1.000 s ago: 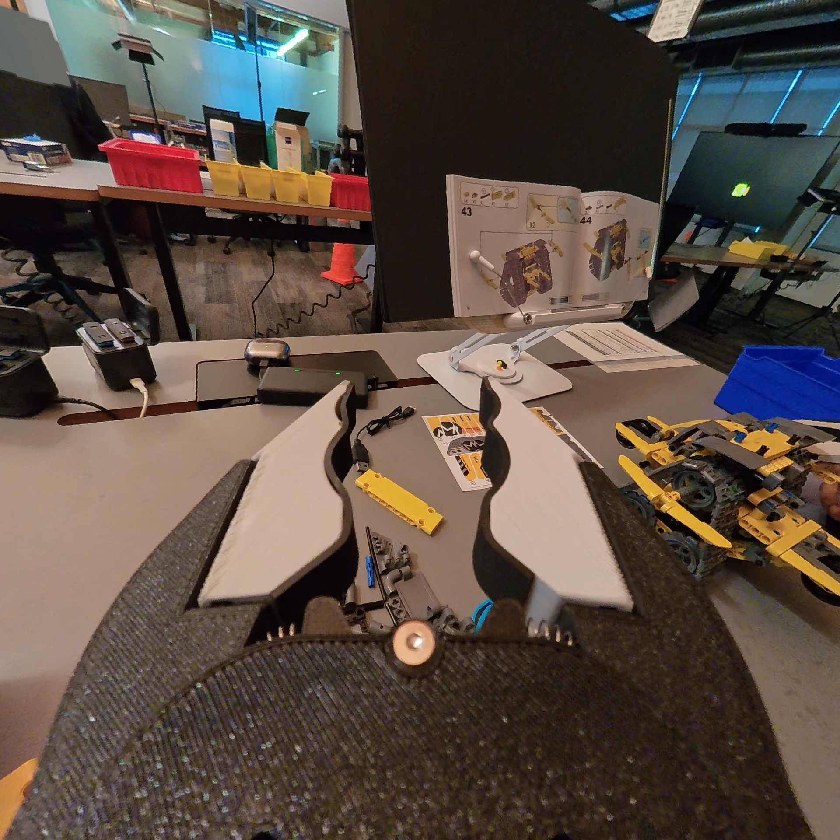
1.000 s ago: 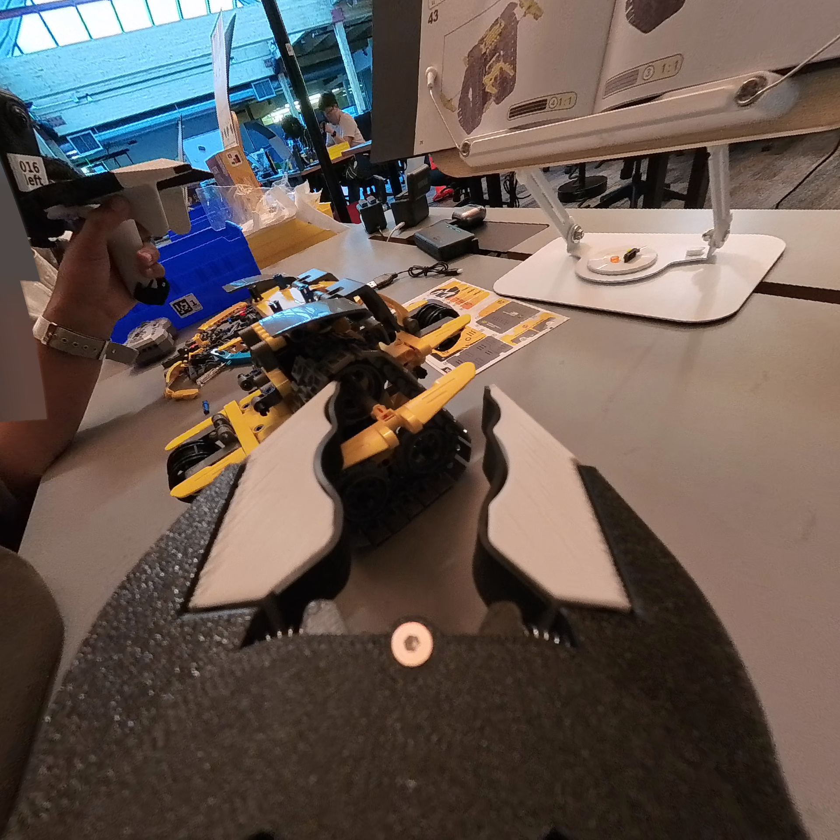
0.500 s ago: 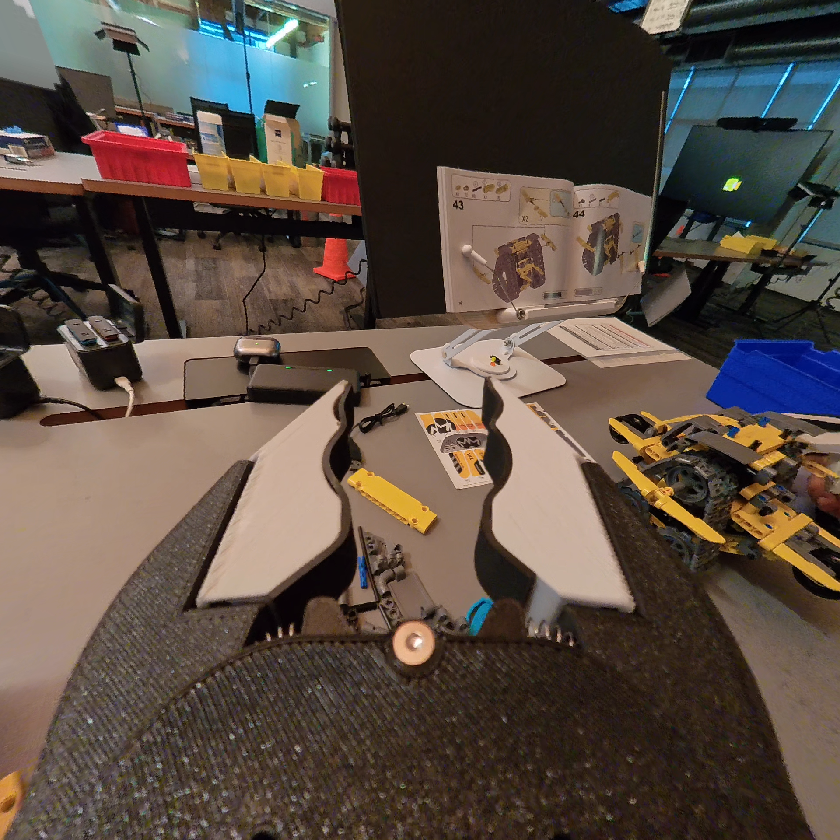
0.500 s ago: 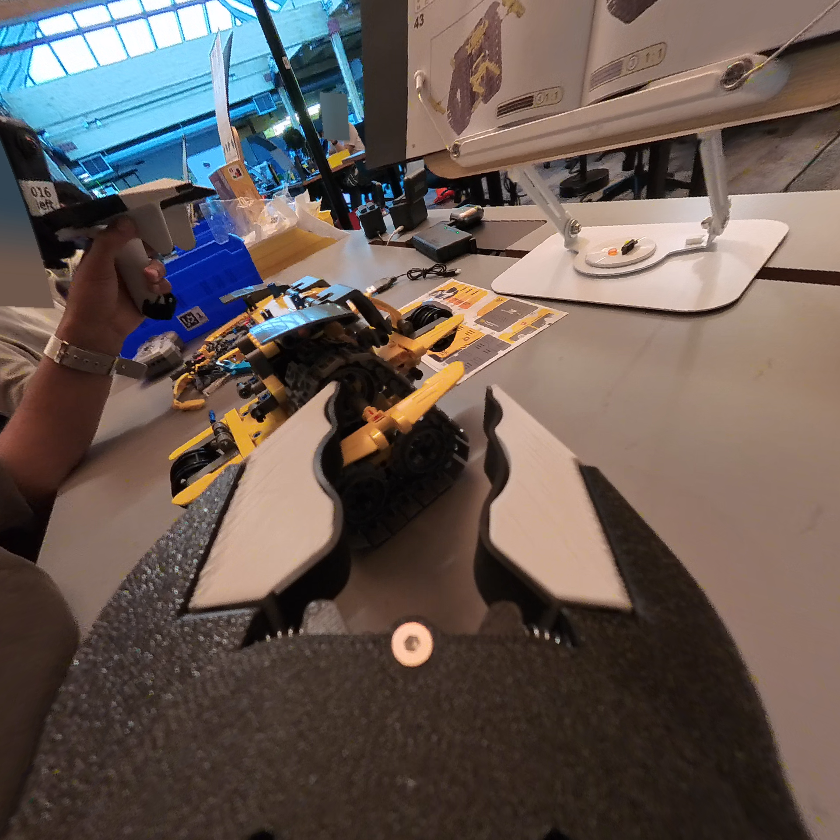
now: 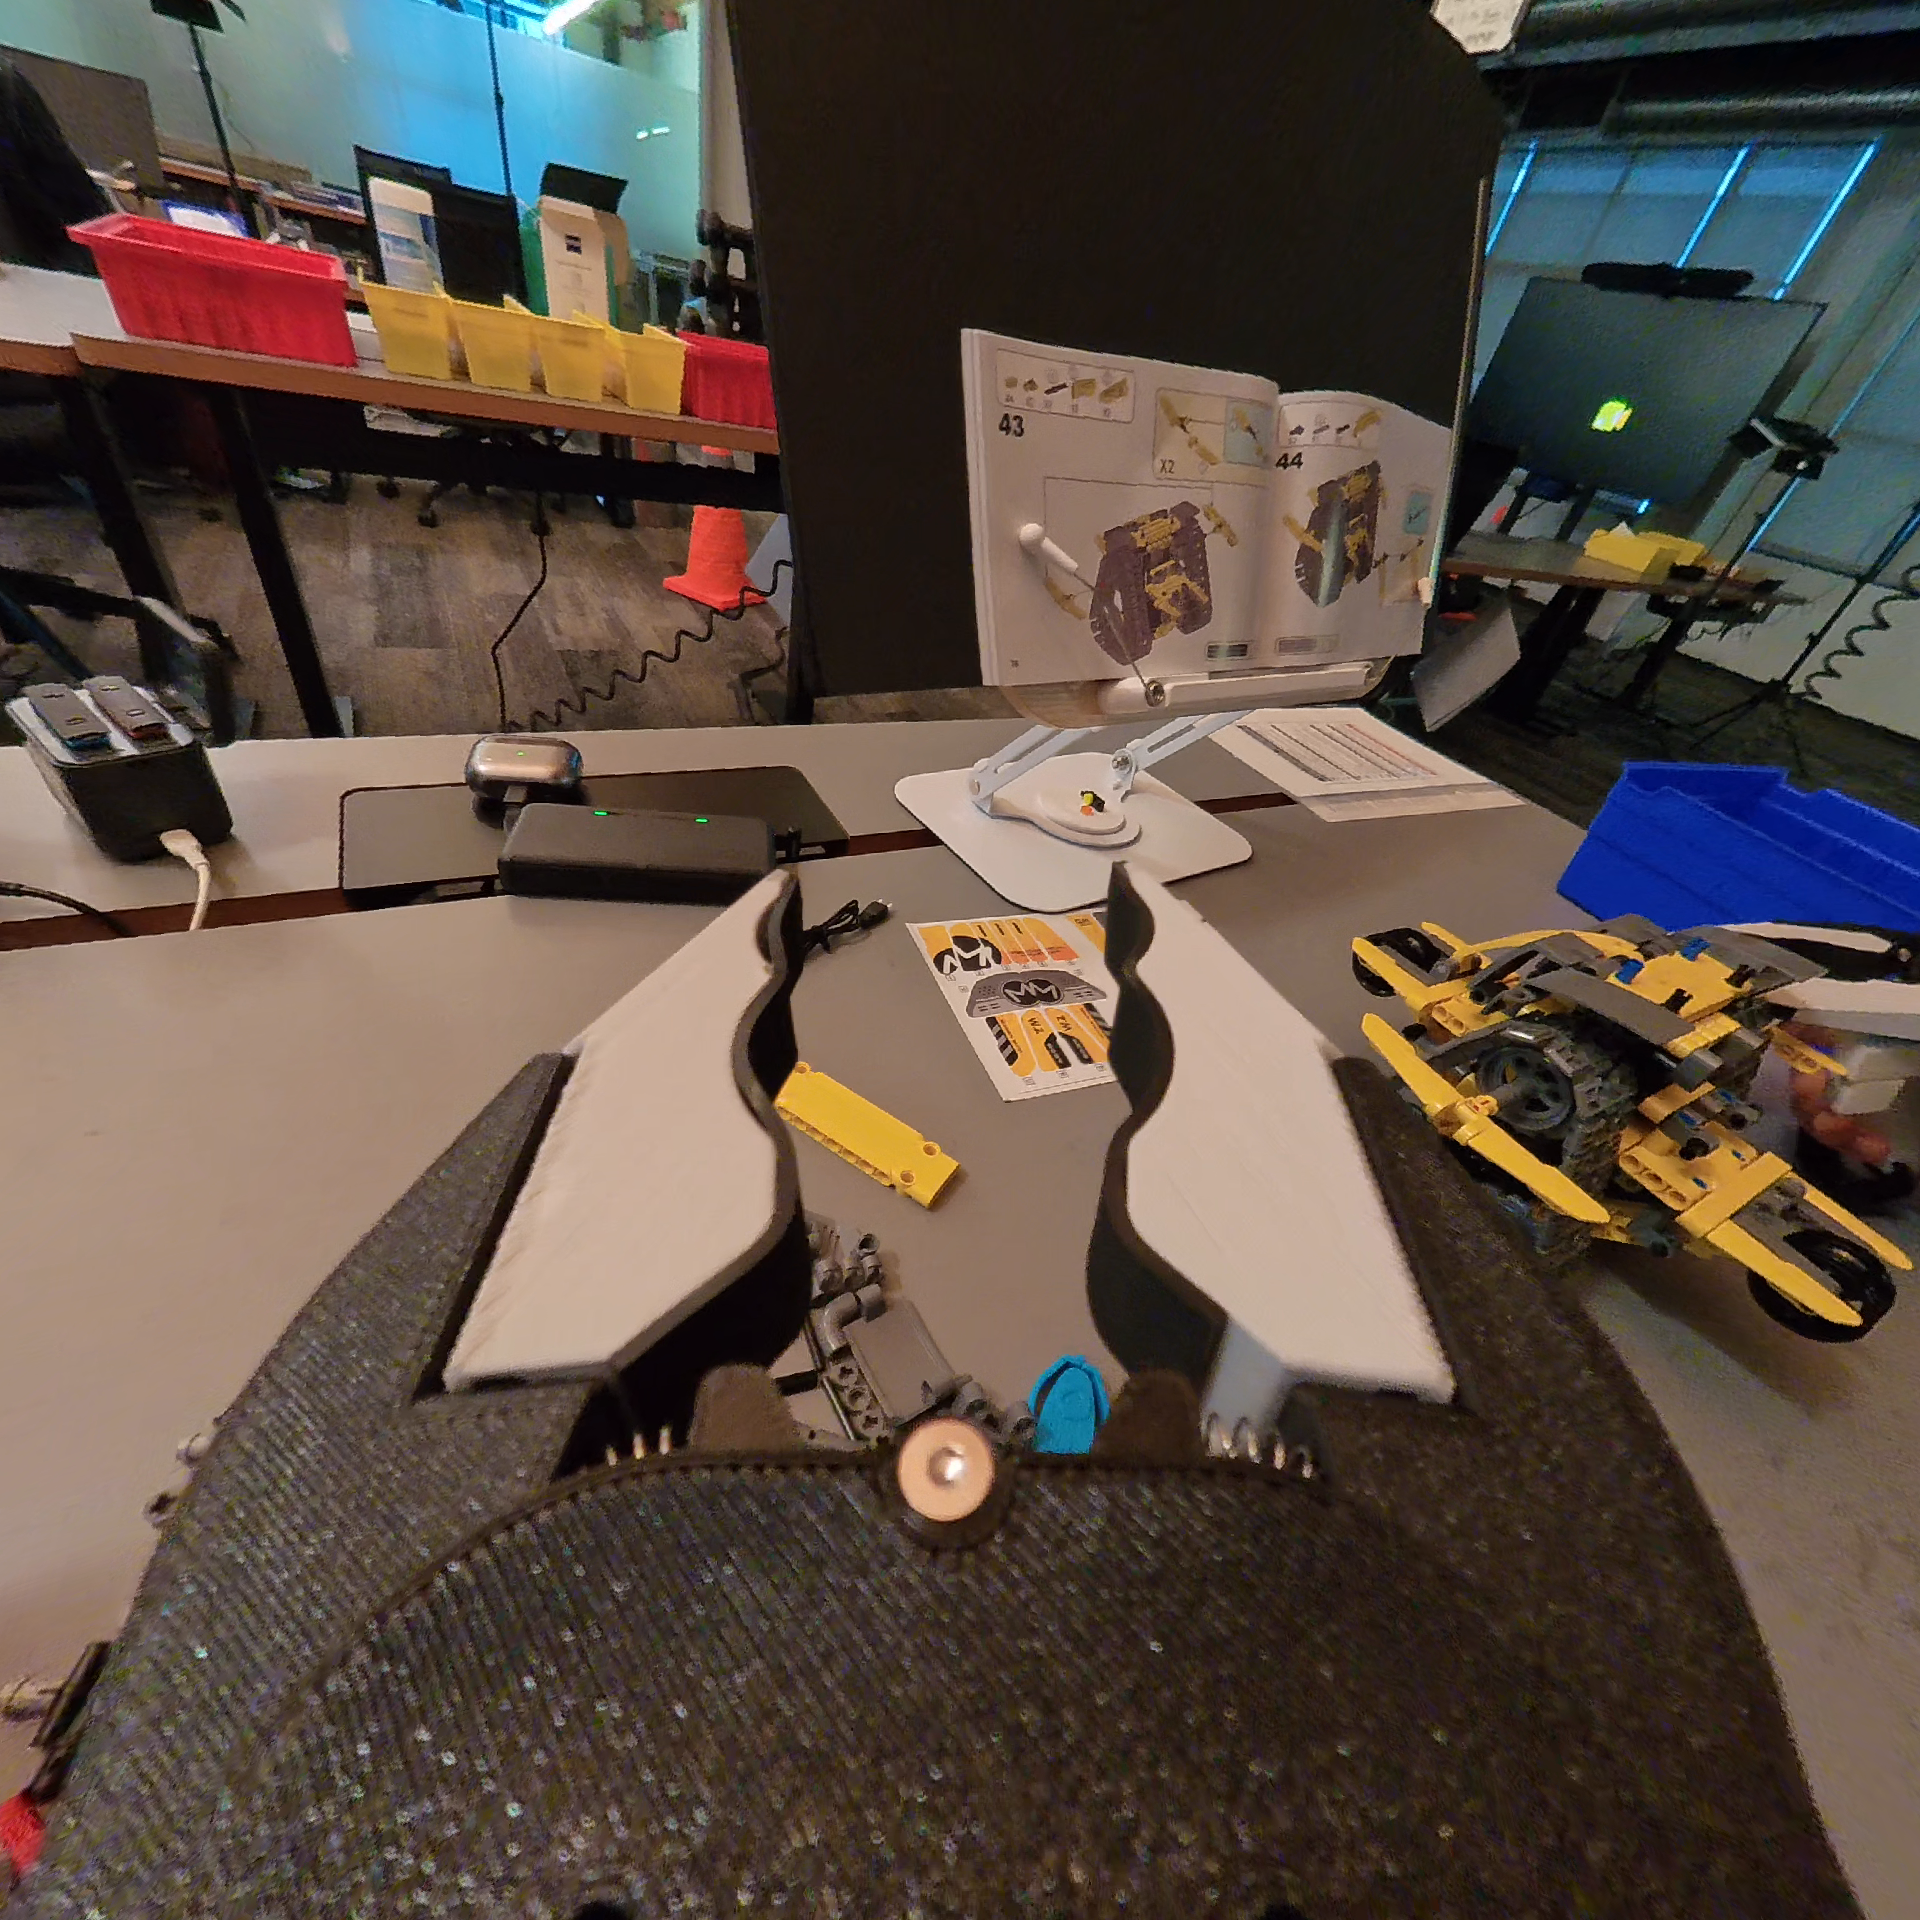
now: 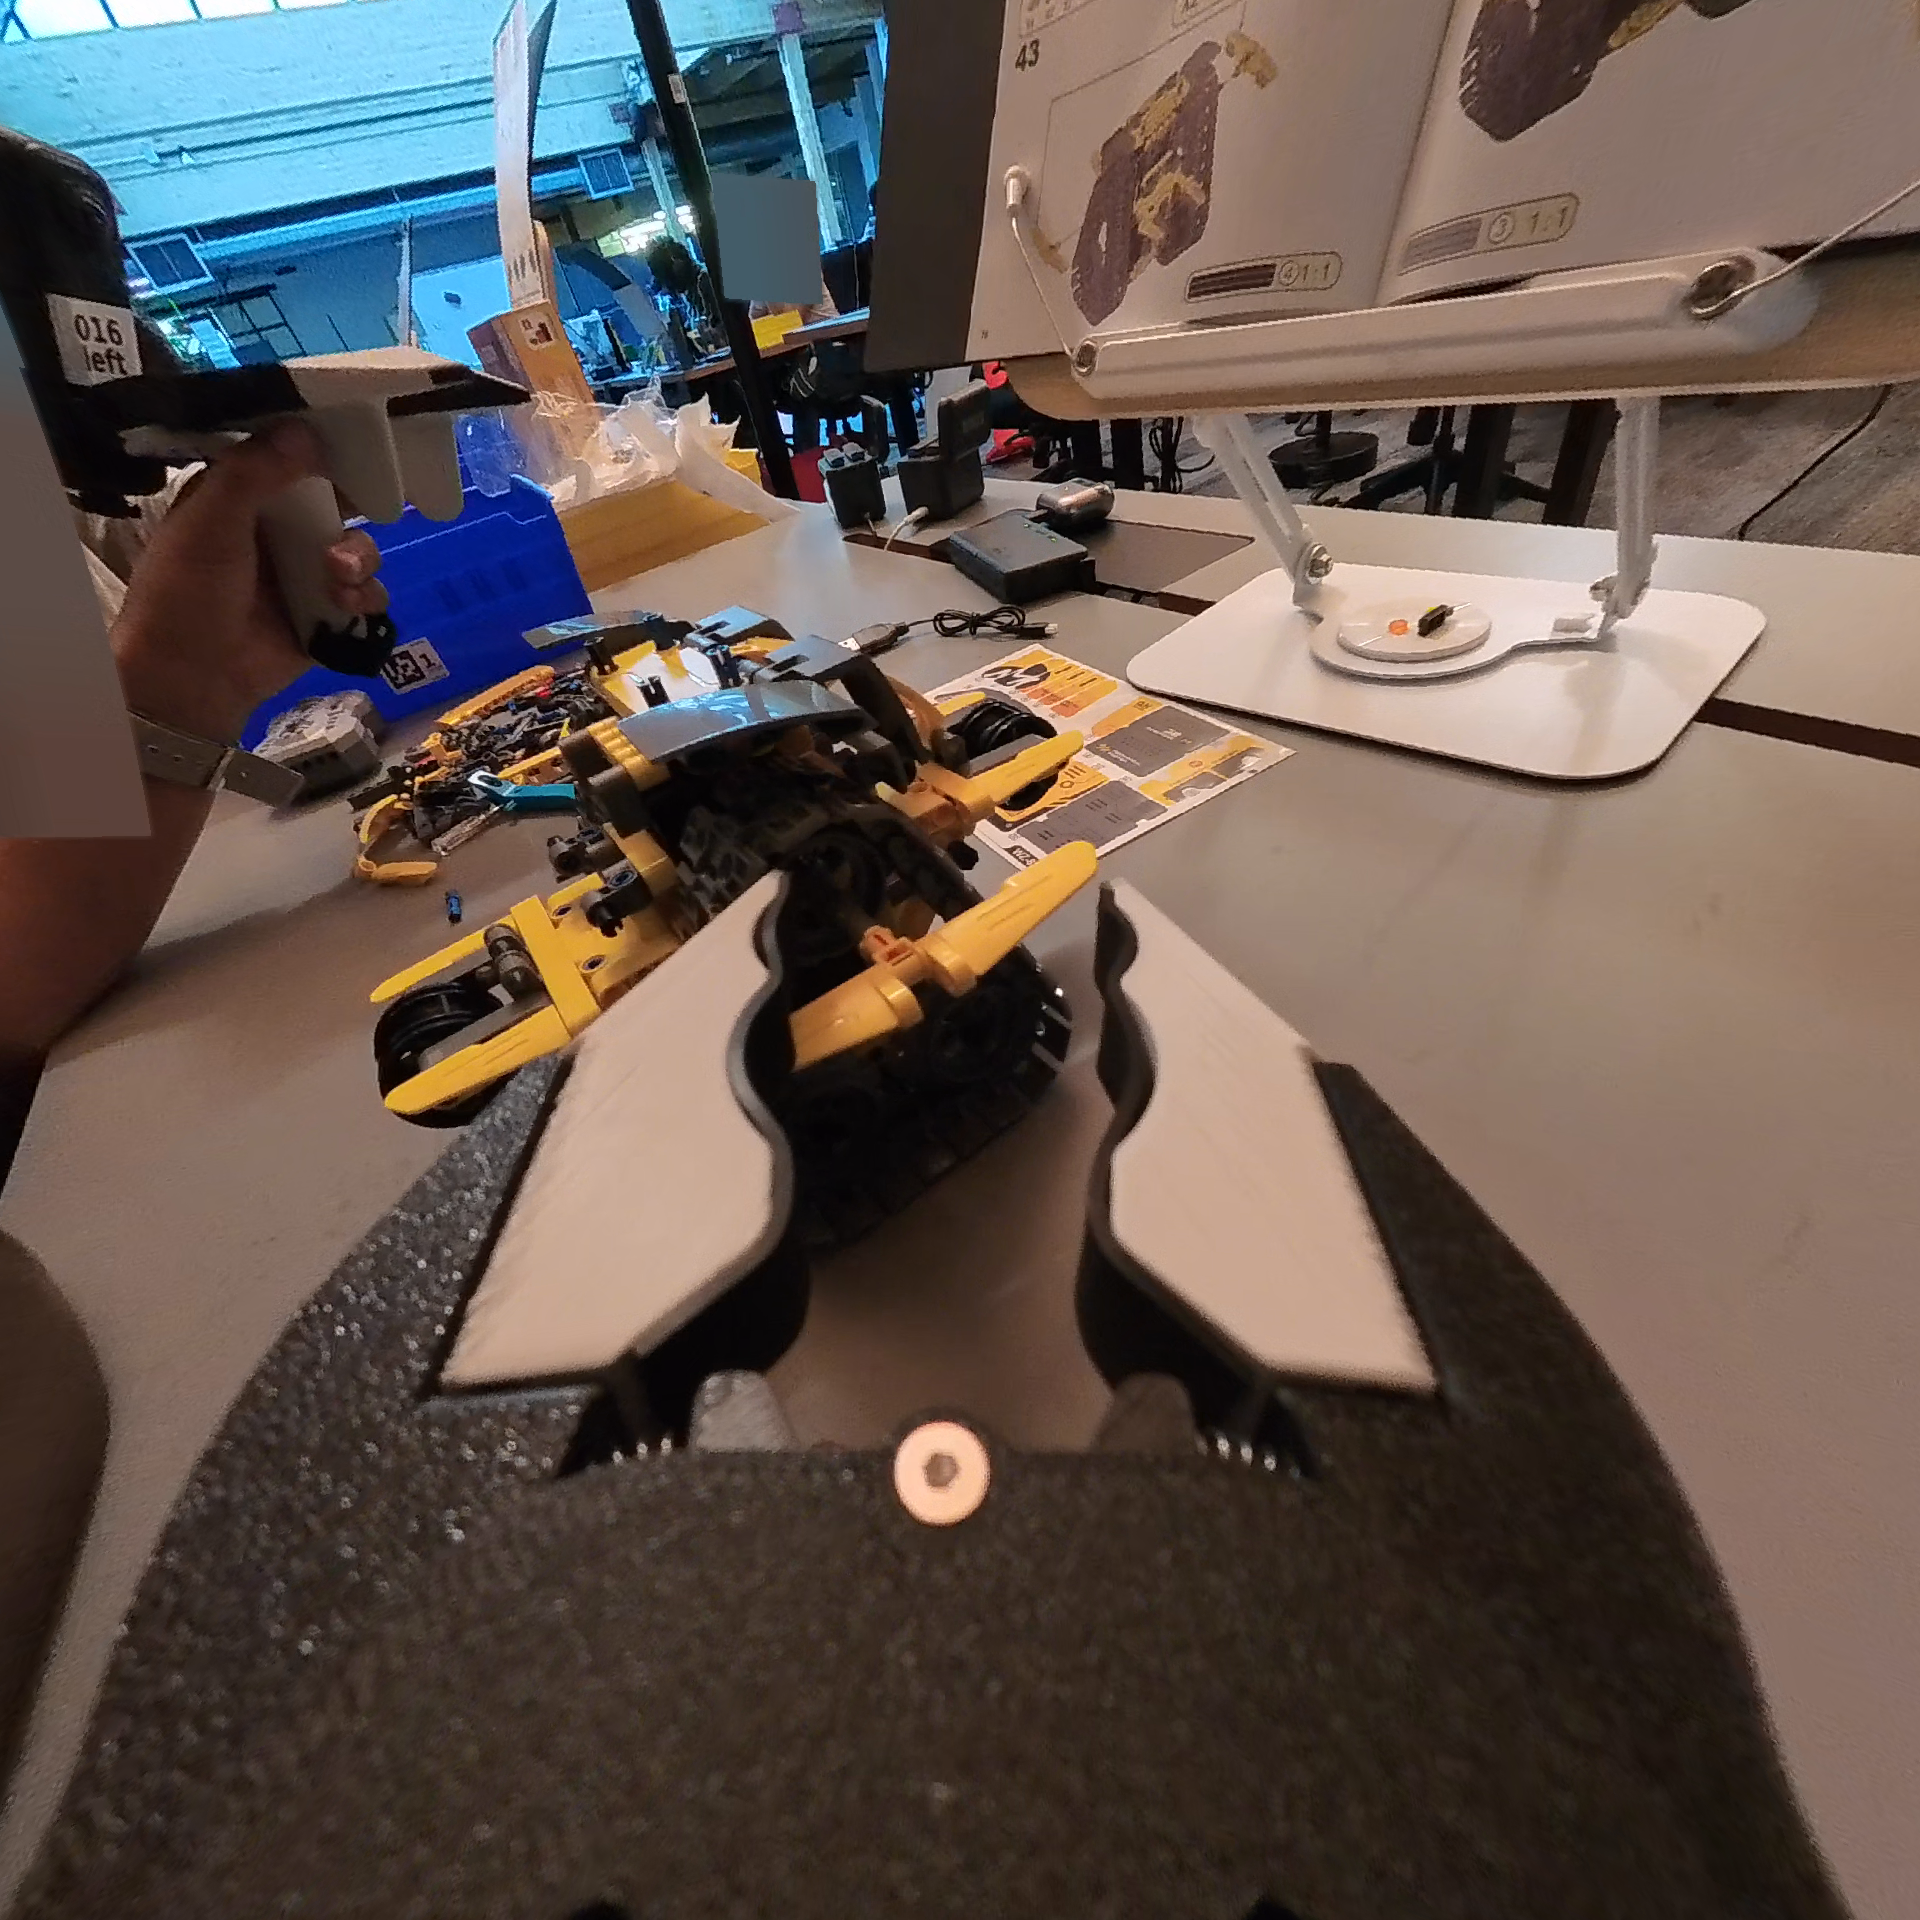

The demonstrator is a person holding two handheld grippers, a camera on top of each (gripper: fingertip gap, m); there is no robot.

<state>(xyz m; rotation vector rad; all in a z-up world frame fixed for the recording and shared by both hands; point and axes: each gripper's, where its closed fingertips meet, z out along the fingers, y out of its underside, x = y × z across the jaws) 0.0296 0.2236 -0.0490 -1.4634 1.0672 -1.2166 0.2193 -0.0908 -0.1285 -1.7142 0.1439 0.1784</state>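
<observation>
Right gripper (image 6: pixel 940 935), released, straddles the toy car (image 6: pixel 769 883); left gripper (image 5: pixel 951 925), released, hovers above a yellow beam (image 5: pixel 868 1135).

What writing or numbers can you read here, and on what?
I don't quote writing; these bear it.
Open instruction booklet: legible page numbers.
Sticker sheet on the table: too small.
White tag, right wrist view's upper left: legible.
Printed sheet behind the stand: blurred.
</observation>
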